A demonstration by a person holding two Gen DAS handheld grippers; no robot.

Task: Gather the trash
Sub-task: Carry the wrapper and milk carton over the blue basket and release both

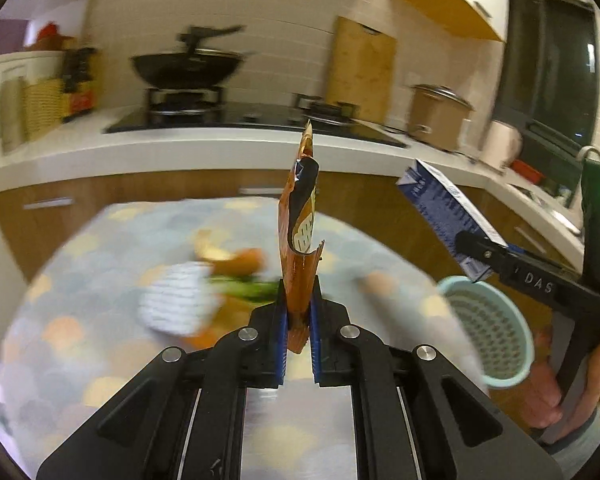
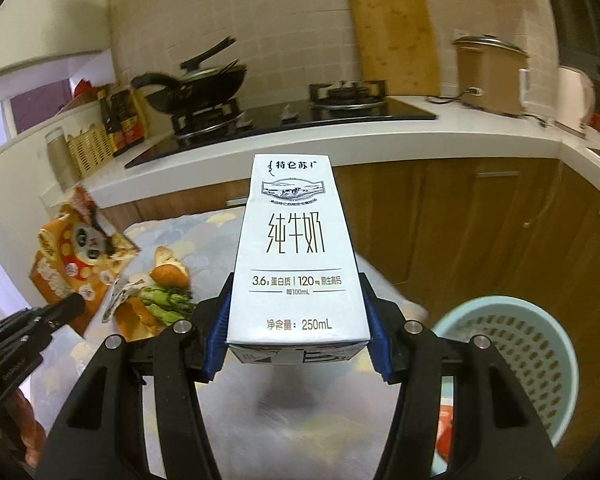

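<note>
Warm, dim indoor light; source not visible. Left wrist view: strong motion blur across the patterned tablecloth (image 1: pixel 100 264) and black wok (image 1: pixel 188 66). Right wrist view sharper; white milk carton (image 2: pixel 296 248) crisp. Fisheye bending, dark vignette at edges. Dark window (image 1: pixel 548 72).

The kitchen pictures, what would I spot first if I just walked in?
Probably the white milk carton, front and centre, squeezed in the right hand-held gripper. Next, the orange snack wrapper standing up in the shut left hand-held gripper. Then the pale green basket low on the right, and the food scraps on the table behind.
</note>
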